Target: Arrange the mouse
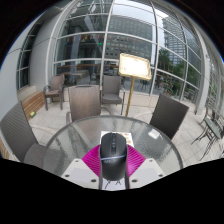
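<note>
Mouse (pixel 113 156) is sitting at the bottom centre of the frame, between the pink pads of the hand-held gripper (pixel 113 170), which is gripping its sides. On the round glass counter (pixel 75 135) (smooth, I judge) it may be slipping if the grip loosens.

Gripper-mounted camera, facing forward along its fingers (pixel 112 172) (wide-angle), close above table (pixel 70 140)
</note>
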`<state>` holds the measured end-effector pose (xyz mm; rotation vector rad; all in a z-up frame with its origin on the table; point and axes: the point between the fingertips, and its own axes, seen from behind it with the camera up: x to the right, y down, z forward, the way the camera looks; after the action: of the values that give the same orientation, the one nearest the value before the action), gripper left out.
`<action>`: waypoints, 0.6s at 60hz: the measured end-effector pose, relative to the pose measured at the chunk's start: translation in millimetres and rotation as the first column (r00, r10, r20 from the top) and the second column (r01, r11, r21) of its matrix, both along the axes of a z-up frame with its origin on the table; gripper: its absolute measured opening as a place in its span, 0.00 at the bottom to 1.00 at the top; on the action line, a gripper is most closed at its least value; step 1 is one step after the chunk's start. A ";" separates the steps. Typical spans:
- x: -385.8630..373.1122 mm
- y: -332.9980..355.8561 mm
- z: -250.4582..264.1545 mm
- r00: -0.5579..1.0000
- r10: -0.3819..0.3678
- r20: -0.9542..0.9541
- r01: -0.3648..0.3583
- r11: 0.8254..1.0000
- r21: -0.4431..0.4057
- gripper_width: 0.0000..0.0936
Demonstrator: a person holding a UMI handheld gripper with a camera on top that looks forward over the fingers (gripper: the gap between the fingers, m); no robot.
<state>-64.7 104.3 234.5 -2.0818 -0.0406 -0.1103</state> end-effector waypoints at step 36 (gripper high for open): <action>62.3 -14.3 -251.6 0.996 -0.034 -0.082 0.000 0.925 -0.380 0.34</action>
<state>-2.5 90.0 -17.1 -2.4741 0.0110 -0.0218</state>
